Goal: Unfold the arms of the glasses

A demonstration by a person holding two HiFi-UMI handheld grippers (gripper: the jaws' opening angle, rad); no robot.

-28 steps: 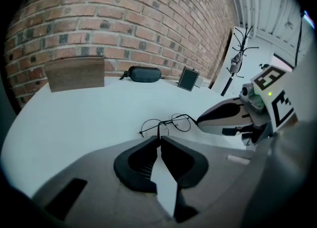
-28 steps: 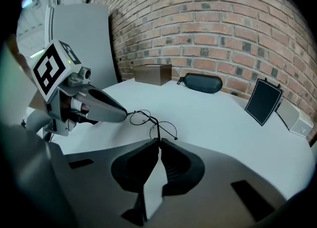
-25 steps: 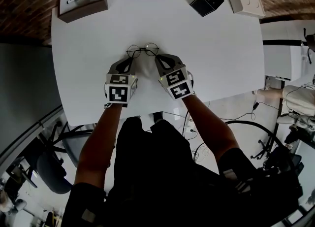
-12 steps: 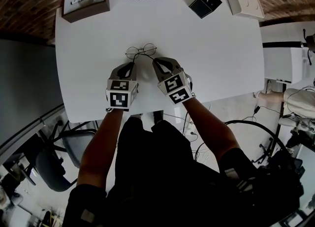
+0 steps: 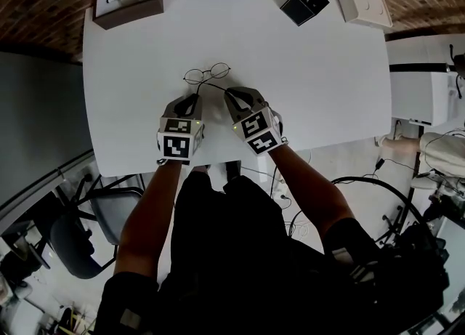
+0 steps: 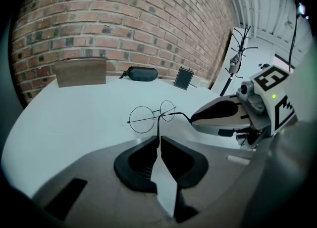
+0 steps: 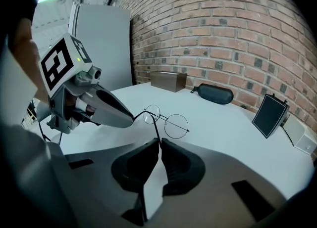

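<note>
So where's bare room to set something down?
Free: white table left of the left gripper, up to the brown box; right of the right gripper, up to the white box. Crowded: the back edge, and the centre around the round wire glasses.

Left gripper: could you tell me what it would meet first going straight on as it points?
Probably the front of the glasses whose arm the left gripper holds, then the table beneath; depth is unclear.
</note>
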